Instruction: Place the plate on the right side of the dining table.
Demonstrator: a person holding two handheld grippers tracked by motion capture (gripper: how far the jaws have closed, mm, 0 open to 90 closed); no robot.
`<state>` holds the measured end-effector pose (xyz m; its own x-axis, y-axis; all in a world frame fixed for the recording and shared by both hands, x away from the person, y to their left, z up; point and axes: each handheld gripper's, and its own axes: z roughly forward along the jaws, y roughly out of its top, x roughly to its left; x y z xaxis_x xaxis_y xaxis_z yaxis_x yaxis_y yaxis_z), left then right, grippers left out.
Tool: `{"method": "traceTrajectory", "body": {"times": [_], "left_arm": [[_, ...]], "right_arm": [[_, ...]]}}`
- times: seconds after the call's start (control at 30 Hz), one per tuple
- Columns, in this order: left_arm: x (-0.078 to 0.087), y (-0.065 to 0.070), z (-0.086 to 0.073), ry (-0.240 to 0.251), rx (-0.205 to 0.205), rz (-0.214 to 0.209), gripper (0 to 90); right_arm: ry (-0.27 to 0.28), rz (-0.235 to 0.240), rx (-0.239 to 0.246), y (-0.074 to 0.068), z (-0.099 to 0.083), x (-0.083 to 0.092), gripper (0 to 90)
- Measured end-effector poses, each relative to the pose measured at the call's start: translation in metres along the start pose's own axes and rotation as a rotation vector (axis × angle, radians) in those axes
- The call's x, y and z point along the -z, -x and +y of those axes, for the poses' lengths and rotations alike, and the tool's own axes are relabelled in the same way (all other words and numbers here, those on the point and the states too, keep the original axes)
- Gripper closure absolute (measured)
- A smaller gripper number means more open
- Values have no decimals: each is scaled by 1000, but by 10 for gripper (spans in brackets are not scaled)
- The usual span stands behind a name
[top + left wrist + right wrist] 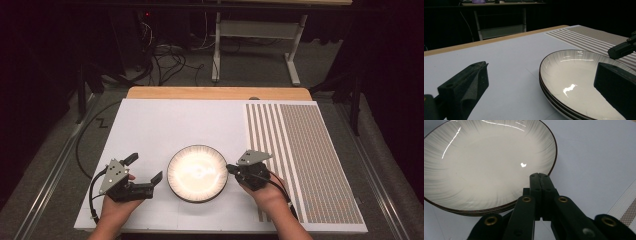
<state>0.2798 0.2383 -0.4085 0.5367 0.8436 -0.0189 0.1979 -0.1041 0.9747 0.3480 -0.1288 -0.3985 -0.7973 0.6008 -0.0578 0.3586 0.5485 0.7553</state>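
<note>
A stack of white plates with thin dark rims (197,173) (574,75) (486,165) sits at the middle front of the white sheet. My left gripper (146,167) (540,70) is held open just left of the stack, one jaw over bare sheet and the other by the plates' near rim. Nothing lies between its jaws. My right gripper (231,168) (539,175) is at the stack's right rim, its jaws pressed flat together and its tip just over the rim. The left gripper view shows that tip (621,48) hovering above the far rim.
The white sheet (165,125) covers most of the wooden table (215,93). A brown-and-white striped mat (310,150) lies along the right side. Beyond the table, cables (165,57) lie on the dark floor beside a white desk frame (255,30).
</note>
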Motion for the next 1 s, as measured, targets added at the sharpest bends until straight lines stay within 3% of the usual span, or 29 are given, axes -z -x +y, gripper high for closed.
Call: {"method": "traceTrajectory", "body": {"times": [1.0], "left_arm": [[1,-1,0,4,4,-2,1]], "right_arm": [[-51,-69,106,-17,10,-8,900]]}}
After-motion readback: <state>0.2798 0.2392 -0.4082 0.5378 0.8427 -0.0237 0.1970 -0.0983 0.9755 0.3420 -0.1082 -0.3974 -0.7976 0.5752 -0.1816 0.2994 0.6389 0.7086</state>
